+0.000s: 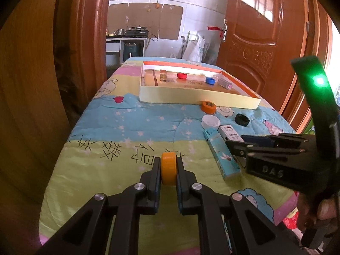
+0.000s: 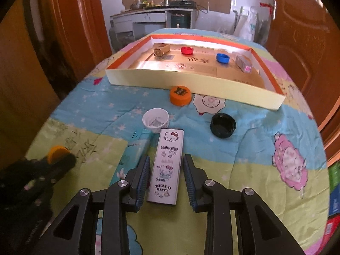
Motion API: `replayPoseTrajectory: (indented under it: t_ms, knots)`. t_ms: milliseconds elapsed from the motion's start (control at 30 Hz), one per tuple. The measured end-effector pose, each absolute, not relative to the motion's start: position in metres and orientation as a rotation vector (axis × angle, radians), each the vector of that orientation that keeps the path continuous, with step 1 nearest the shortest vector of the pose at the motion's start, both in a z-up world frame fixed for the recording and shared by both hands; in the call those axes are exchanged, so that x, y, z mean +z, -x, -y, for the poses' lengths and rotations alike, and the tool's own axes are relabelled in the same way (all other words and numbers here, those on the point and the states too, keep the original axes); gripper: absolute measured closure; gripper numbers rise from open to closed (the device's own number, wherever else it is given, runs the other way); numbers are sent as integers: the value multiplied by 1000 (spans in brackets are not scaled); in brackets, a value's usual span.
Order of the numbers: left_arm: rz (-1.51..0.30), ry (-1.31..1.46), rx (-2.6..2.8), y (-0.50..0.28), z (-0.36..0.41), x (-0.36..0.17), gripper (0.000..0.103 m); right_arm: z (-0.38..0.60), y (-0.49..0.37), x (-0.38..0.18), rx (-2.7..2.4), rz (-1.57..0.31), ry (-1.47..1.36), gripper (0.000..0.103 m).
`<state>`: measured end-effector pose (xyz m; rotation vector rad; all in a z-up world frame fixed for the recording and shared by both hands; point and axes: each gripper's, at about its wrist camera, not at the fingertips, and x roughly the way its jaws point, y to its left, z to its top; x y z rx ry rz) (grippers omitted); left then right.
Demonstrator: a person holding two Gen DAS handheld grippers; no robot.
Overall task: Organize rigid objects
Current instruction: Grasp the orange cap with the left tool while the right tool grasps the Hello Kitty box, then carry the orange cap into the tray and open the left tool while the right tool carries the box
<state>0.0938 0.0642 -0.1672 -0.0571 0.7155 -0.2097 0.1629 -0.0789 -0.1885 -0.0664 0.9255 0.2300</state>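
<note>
My left gripper [image 1: 168, 161] is shut on an orange bottle cap [image 1: 168, 167], held on edge above the quilt. My right gripper [image 2: 166, 160] is open, its fingers on either side of a white Hello Kitty box [image 2: 167, 165] that lies on the quilt. A shallow cream tray [image 2: 191, 78] with an orange inner rim stands at the far end. It holds a gold box [image 2: 161, 50], a red cap [image 2: 187, 50], a blue cap [image 2: 222, 58] and a silver box [image 2: 243, 63]. Loose on the quilt lie an orange cap [image 2: 180, 95], a white cap [image 2: 155, 120], a black cap [image 2: 222, 125] and a light blue box [image 1: 221, 153].
The work surface is a table covered by a cartoon quilt [image 1: 127, 127]. Wooden doors [image 1: 261, 31] stand to both sides, with a kitchen counter [image 2: 153, 14] beyond the far end. The left gripper with the orange cap shows at the lower left of the right wrist view [image 2: 57, 155].
</note>
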Motion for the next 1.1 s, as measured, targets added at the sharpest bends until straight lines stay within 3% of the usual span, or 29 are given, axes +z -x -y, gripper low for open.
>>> replayPoseTrajectory:
  t_ms: [1100]
  knots:
    - [-659,36,-312,-130,-29,-105,90,141,-153,-138,225,-826,-62,76]
